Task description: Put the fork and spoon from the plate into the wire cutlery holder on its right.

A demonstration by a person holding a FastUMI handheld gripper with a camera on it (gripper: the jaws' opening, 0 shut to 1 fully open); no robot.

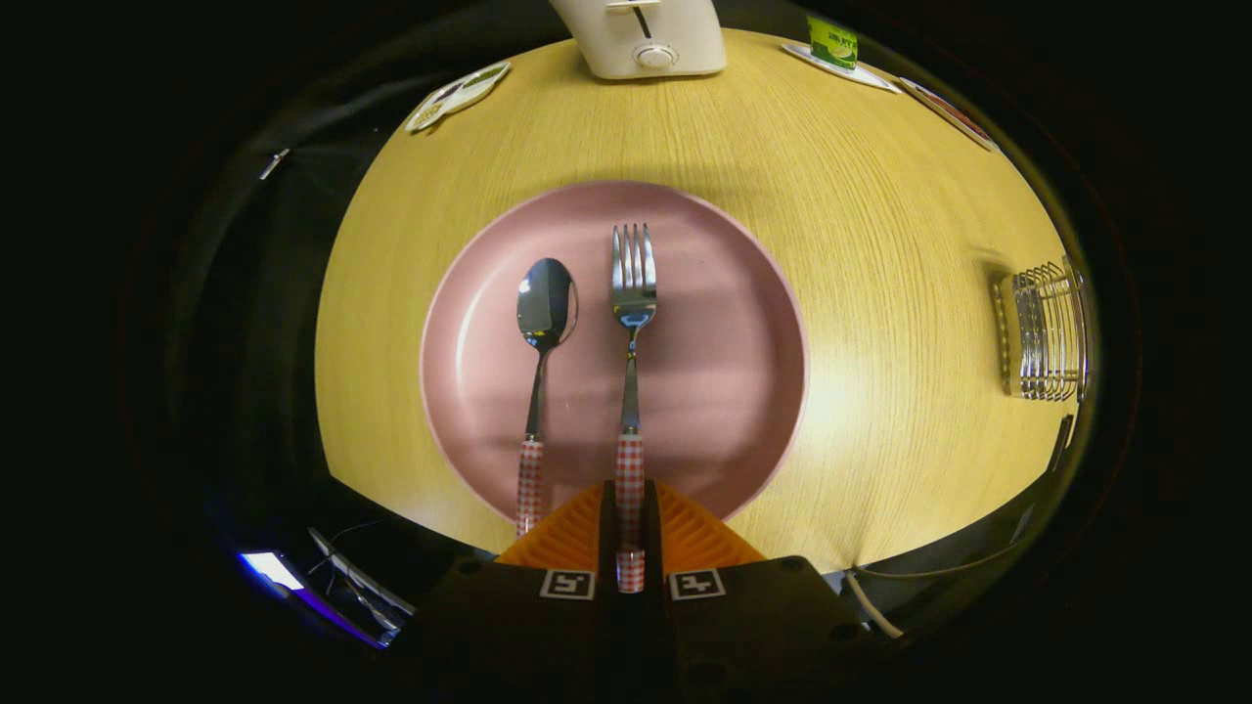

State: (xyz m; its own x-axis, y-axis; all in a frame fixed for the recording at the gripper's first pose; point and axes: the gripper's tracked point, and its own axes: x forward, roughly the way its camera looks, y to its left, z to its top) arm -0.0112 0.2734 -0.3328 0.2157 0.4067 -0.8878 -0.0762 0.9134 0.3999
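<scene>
Where the fork (631,372) runs back off the pink round plate (743,391), fingers (630,533) clenched on its red-checked handle, ribbed pads pressed to both sides. Steel tines pointing away, lying flat on the plate's smooth matte face. Just beside, to the left, spoon (541,362): shiny oval bowl, same checked handle, parallel to the fork and apart from it. Underneath, a table (880,254) of pale wood grain. Well right of the plate, a wire holder (1049,332), chrome bars, upright. Beyond the plate, a cream toaster (641,39) at the far edge; flat cards near the far corners.
</scene>
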